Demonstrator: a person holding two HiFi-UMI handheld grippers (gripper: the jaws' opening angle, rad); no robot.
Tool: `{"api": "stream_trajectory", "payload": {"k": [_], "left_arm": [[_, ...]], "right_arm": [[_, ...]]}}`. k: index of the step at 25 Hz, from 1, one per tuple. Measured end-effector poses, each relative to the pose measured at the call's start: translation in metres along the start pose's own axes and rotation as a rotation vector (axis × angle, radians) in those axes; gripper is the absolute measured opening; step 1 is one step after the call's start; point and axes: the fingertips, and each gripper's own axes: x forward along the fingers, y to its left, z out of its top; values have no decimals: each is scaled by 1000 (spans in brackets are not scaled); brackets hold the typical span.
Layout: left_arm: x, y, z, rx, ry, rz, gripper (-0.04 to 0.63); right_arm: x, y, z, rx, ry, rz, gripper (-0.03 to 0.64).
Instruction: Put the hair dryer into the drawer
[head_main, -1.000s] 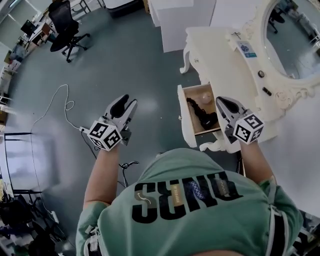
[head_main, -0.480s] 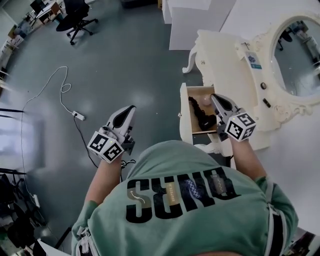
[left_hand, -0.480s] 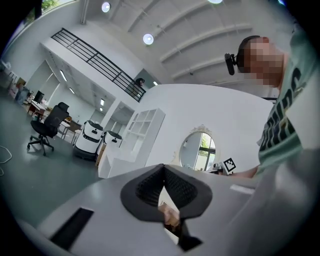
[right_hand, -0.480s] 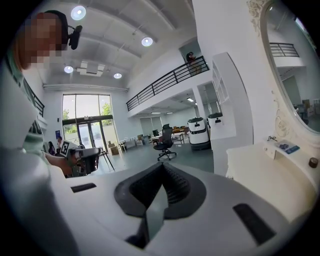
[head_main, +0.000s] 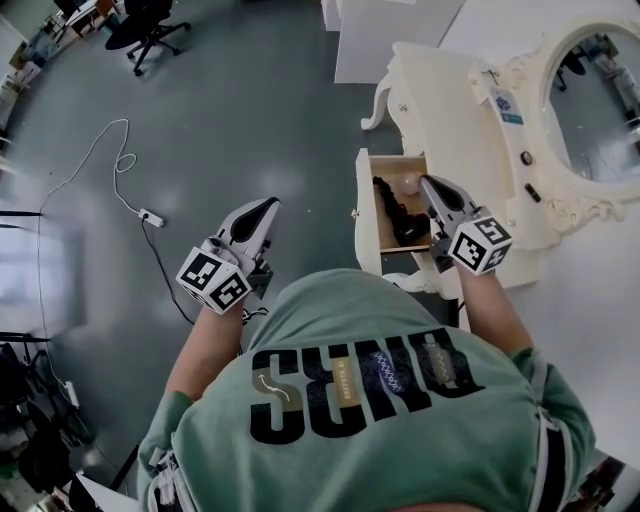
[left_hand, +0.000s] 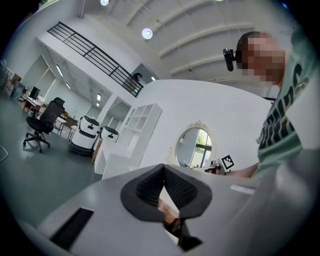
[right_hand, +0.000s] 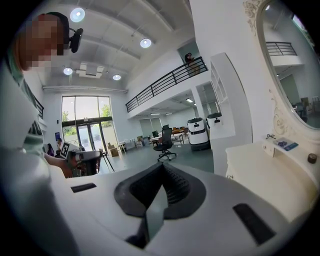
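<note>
Two tongs clenched, nothing grasped: left tongs (head_main: 266, 206) held over grey floor (head_main: 250, 110), right tongs (head_main: 430, 185) above open cream wooden drawer (head_main: 366, 215). Black hair dryer (head_main: 395, 212) seen lying inside drawer, under ornate cream worktop (head_main: 445, 110). Placing judged done; closing likely left. Front panel best pushed squarely, dryer kept below rim.

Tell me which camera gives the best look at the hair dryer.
The head view: it looks down into the open drawer, where the black hair dryer lies. The right gripper view shows the dressing table top but no dryer. The left gripper view shows the mirror far off; the dryer cannot be made out there.
</note>
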Motion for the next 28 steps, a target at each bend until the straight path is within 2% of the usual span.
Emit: {"api": "stream_trajectory", "payload": {"k": [7,28], "left_arm": [[7,-8,-2,10,17,-23,10],[15,-16,-2,5,39,-51,9]], "right_arm": [[-11,-5,-2,-1,-2,-15,-11],[-10,0,-2,-16,16,13,-11]]}}
